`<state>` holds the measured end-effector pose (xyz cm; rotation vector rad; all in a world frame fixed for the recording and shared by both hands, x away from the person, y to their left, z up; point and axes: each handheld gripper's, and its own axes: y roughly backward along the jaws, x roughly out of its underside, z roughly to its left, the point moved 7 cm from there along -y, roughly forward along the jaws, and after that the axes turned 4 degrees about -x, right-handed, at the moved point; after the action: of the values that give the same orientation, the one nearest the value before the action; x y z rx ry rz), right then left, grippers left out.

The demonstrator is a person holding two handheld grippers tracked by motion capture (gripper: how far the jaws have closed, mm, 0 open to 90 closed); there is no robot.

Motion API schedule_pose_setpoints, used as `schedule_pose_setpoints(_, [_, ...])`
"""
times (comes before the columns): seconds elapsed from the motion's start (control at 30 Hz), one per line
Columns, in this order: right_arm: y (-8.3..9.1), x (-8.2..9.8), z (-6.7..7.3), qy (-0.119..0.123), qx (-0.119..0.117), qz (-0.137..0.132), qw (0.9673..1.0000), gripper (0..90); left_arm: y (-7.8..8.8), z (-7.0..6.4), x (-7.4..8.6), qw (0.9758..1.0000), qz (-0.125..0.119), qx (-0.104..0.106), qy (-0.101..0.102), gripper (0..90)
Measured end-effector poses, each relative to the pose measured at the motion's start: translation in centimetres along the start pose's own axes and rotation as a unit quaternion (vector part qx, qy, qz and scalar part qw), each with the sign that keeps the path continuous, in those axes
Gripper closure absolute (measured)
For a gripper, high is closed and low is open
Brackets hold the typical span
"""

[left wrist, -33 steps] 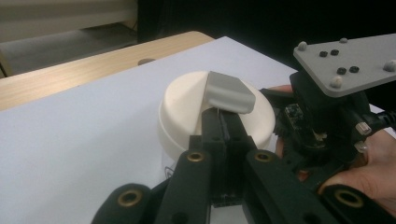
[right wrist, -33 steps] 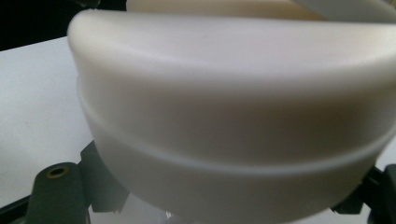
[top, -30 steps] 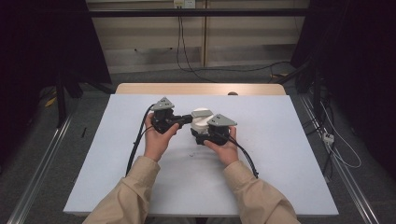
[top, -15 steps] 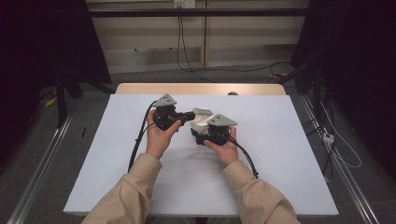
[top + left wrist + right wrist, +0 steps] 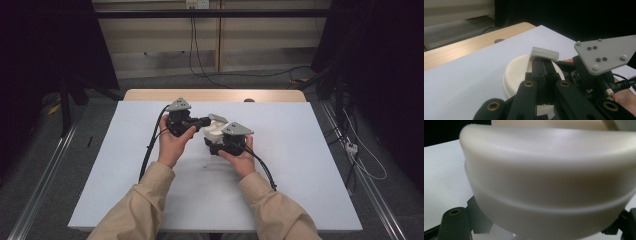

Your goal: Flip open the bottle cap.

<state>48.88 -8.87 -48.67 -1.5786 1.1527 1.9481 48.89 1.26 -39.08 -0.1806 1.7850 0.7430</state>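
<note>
A cream-white round container sits at the middle of the white table top. My right gripper holds it from the near side, shut on its body. In the right gripper view the container's curved wall sits between the black fingers. My left gripper comes in from the left with its jaws pressed together on a small pale rectangular piece at the container's top. In the high view that piece lies just beyond the left gripper.
A strip of wooden table runs along the far edge of the white top. Black cables trail from both grippers toward the person. Floor rails and loose wires flank the table; dark curtains hang on both sides.
</note>
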Motion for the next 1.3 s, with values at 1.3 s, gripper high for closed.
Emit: schedule_pose_setpoints(1.3, [0.0,0.0,0.0,-0.001,0.0,0.0,1.0,18.4,-1.2,-0.6,-2.0,0.9999,-0.001,0.004,-0.011,90.0])
